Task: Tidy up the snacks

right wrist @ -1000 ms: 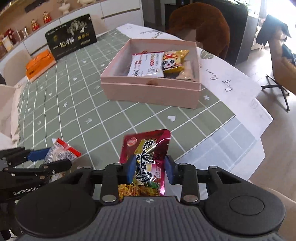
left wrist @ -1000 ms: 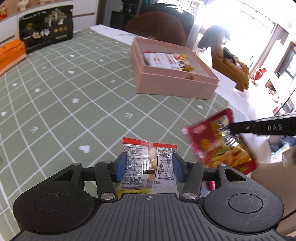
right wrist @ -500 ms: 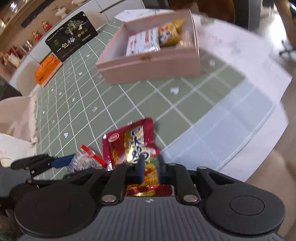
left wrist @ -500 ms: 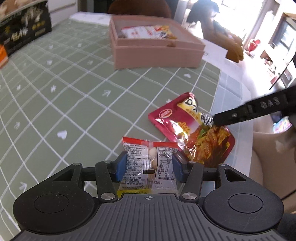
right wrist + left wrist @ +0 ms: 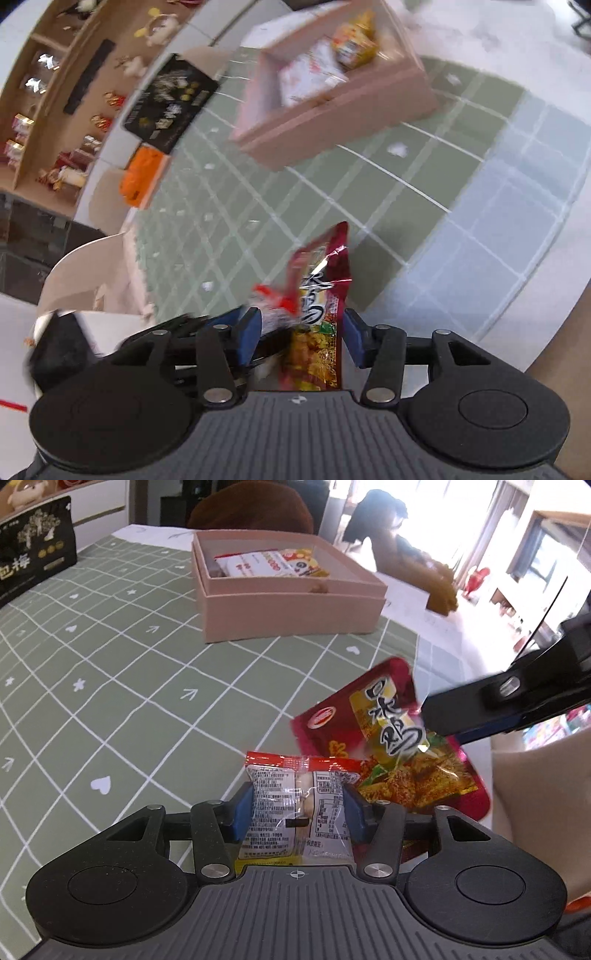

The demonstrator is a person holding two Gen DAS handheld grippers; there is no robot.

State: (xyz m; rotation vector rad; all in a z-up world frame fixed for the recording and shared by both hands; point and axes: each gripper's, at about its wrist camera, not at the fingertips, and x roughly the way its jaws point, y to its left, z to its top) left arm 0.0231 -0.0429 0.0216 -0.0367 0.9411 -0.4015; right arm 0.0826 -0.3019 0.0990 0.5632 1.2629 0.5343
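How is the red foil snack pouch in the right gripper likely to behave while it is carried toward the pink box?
Probably floppy: the red foil snack pouch bends and creases where the right gripper meets it. Its glossy film looks slippery, so it could slide out. It seems light for its size; in the right wrist view the pads look spread wider than the pouch, so how firmly it is held is unclear.

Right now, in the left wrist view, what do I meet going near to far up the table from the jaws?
Clear-wrapped snack held in the left gripper → red snack packet → pink box with snacks inside → brown chair beyond the table edge.
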